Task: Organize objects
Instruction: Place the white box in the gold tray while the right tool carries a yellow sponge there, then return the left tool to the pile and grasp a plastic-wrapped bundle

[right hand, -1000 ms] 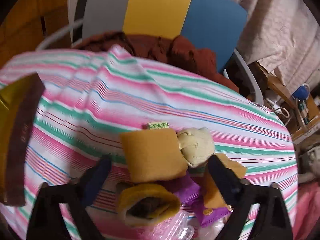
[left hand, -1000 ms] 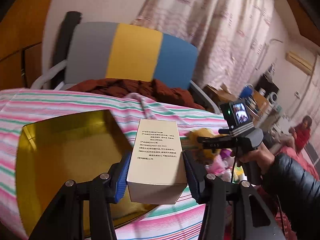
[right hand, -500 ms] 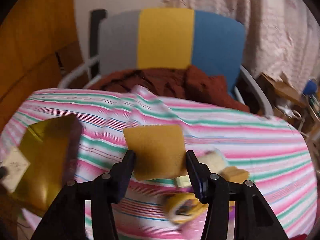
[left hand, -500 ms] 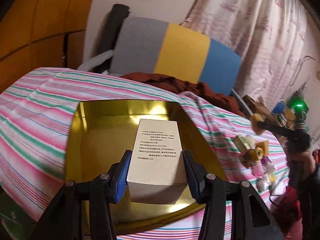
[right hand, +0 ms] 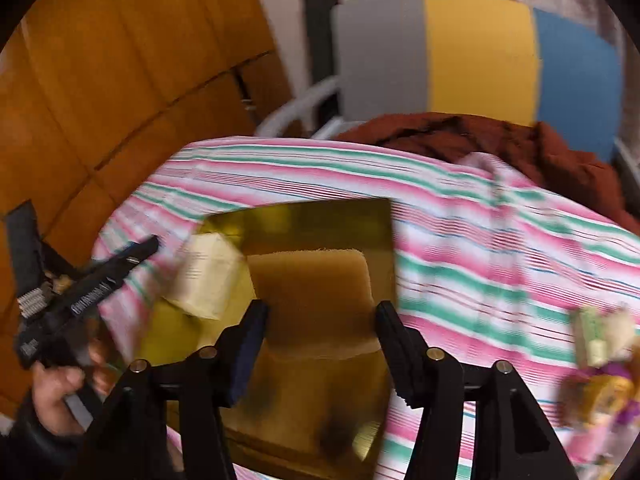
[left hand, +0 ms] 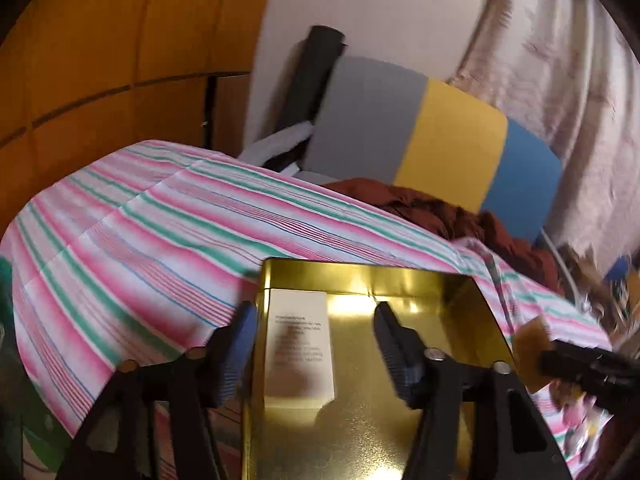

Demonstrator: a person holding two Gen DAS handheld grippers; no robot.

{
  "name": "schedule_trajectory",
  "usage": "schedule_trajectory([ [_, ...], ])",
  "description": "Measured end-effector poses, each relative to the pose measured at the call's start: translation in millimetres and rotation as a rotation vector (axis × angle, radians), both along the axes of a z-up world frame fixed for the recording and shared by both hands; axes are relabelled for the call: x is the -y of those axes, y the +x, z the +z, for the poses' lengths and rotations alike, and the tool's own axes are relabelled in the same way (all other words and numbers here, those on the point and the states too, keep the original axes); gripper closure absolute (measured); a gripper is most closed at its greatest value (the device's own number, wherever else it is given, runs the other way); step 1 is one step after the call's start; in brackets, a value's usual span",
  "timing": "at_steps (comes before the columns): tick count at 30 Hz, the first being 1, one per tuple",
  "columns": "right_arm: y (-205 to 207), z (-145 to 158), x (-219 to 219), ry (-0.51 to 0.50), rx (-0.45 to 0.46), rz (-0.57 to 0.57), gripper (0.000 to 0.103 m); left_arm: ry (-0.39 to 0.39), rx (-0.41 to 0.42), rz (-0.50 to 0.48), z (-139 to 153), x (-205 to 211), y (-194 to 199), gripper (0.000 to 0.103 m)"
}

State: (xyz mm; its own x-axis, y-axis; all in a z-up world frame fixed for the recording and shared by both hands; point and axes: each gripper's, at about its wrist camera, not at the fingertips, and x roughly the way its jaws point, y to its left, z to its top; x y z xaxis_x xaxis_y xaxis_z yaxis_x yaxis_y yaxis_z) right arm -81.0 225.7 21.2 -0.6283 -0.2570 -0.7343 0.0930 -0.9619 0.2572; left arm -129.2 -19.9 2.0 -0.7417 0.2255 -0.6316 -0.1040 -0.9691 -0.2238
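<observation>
Two items are going into the gold tin [left hand: 404, 284] on the striped desk [left hand: 160, 232]. To do this well, lift the left hand-held gripper [left hand: 316, 344] straight up so its spread jaws clear the white carton [left hand: 300, 340], which lies free along the tin's left wall, touching neither jaw. The right hand-held gripper [right hand: 320, 336] hangs over the tin, its jaws wide on either side of the yellow sponge [right hand: 316, 288]; whether they grip it I cannot tell. More small items [right hand: 604, 360] wait right of the tin.
</observation>
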Motion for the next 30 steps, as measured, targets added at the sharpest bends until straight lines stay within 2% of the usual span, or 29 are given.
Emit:
schedule_trajectory([
  [2, -5, 1, 19, -0.050, -0.016, 0.028, 0.011, -0.002, -0.003, 0.010, 1, 6, 8, 0.037],
  [4, -2, 0, 36, -0.044, -0.027, 0.049, 0.010, -0.005, 0.002, -0.001, 1, 10, 20, 0.037],
  [8, 8, -14, 51, 0.009, 0.009, 0.082, 0.010, -0.024, 0.013, -0.005, -3, 16, 43, 0.037],
  [13, 32, -26, 56, 0.112, 0.012, 0.087, 0.007, 0.013, 0.052, 0.021, -9, 18, 61, 0.037],
  [15, 43, -23, 56, 0.153, -0.011, 0.078, 0.003, 0.013, 0.066, 0.040, -11, 19, 67, 0.037],
  [19, 59, -18, 49, 0.207, -0.054, 0.039, 0.000, -0.026, 0.073, 0.051, -9, 15, 77, 0.037],
  [21, 66, -13, 45, 0.232, -0.084, 0.016, 0.000, -0.047, 0.055, 0.043, -4, 10, 83, 0.032],
  [30, 86, -2, 18, 0.244, -0.129, -0.085, 0.000, -0.124, 0.008, -0.066, 11, -30, 104, 0.029],
])
